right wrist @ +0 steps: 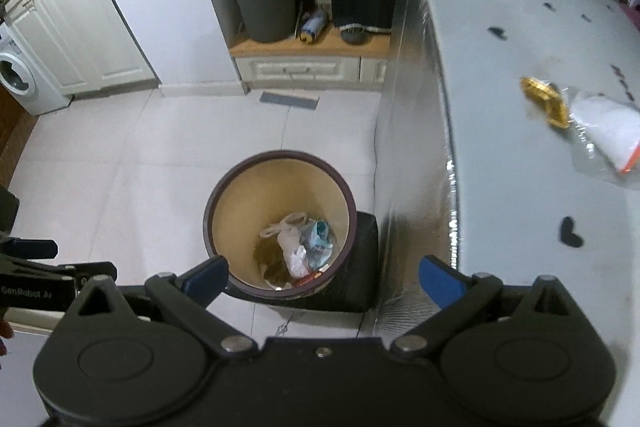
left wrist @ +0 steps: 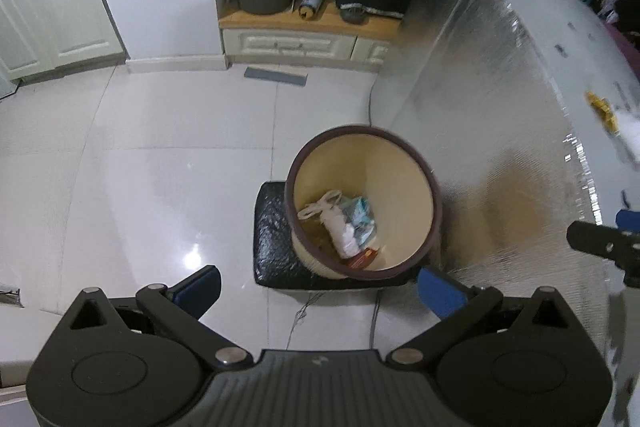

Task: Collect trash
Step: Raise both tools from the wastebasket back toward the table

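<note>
Trash bin (right wrist: 280, 223) below both wide-open, empty grippers, left (left wrist: 318, 287) and right (right wrist: 322, 281).

We see open tiled floor (left wrist: 140, 147) across the left of both frames. The bin (right wrist: 280, 227), mouth unobstructed at centre, stands just beside the foil-clad counter wall (right wrist: 416, 147), which blocks the right.
</note>
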